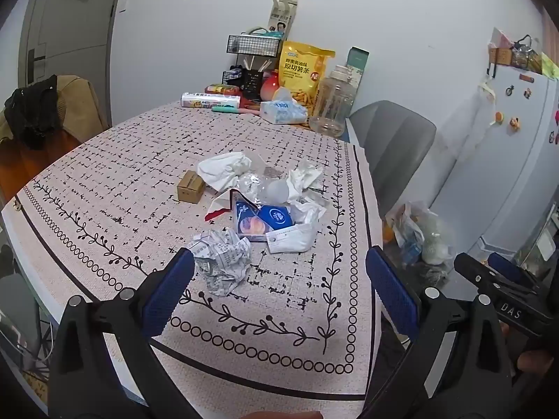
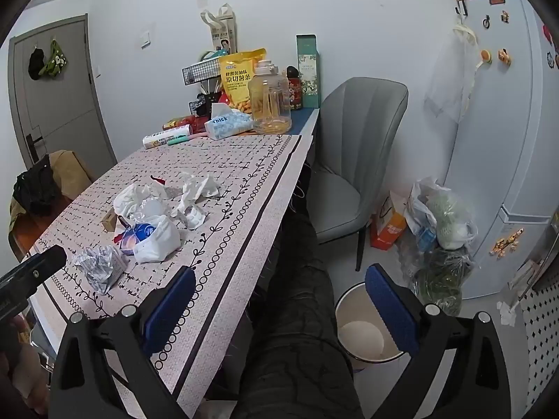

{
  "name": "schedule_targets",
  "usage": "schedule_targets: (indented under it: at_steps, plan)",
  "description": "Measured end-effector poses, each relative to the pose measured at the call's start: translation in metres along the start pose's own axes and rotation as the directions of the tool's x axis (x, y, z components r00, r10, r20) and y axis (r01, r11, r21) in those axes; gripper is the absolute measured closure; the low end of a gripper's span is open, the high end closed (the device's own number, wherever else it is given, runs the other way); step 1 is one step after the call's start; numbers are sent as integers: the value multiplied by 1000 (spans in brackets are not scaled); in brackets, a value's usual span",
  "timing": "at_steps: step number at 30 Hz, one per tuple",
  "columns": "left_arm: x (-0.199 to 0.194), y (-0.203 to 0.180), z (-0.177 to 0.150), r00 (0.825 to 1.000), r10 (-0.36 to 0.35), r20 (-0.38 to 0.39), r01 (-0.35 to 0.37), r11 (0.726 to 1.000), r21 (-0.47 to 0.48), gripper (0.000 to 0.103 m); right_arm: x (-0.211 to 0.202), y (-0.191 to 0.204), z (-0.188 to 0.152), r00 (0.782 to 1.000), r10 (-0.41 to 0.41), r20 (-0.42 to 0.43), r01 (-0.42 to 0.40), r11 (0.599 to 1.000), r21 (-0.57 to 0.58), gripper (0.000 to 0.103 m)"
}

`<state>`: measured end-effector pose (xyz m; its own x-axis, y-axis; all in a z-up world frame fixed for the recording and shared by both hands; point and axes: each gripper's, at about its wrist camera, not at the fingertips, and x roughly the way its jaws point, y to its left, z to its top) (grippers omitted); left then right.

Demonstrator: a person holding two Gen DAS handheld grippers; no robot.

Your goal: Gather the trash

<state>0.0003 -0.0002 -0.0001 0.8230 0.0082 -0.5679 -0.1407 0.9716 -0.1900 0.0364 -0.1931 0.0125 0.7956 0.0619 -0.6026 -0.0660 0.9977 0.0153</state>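
Note:
A heap of trash lies mid-table: a crumpled printed paper (image 1: 222, 262) (image 2: 99, 267) nearest me, a blue snack wrapper (image 1: 263, 221) (image 2: 138, 235), white tissues (image 1: 225, 169) (image 2: 195, 192), clear plastic film and a small cardboard box (image 1: 190, 186). My left gripper (image 1: 279, 279) hangs wide open above the table's near edge, just short of the crumpled paper, with nothing between its blue pads. My right gripper (image 2: 279, 300) is wide open too, off the table's right edge, above a person's dark trouser leg. A white bin (image 2: 363, 328) stands on the floor below its right finger.
Snack bag (image 1: 304, 70), clear jug (image 1: 332, 104), tissue pack (image 1: 281, 110) and a wire rack crowd the table's far end. A grey chair (image 2: 353, 160) stands to the right of the table. Plastic bags (image 2: 440, 223) and a fridge (image 2: 503, 139) fill the right side.

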Motion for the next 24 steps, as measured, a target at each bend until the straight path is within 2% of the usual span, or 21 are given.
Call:
schedule_targets:
  at_steps: [13, 14, 24]
  plan:
    - [-1, -5, 3, 1000, -2, 7, 2, 1000, -8, 6, 8, 7, -4, 1000, 16, -26, -16, 1000, 6, 8]
    - [-2, -4, 2, 1000, -2, 8, 2, 1000, -8, 6, 2, 4, 1, 1000, 14, 1, -14, 1000, 3, 8]
    - [-1, 5, 1, 1000, -2, 6, 2, 1000, -17, 6, 7, 7, -2, 1000, 31, -6, -30, 1000, 7, 8]
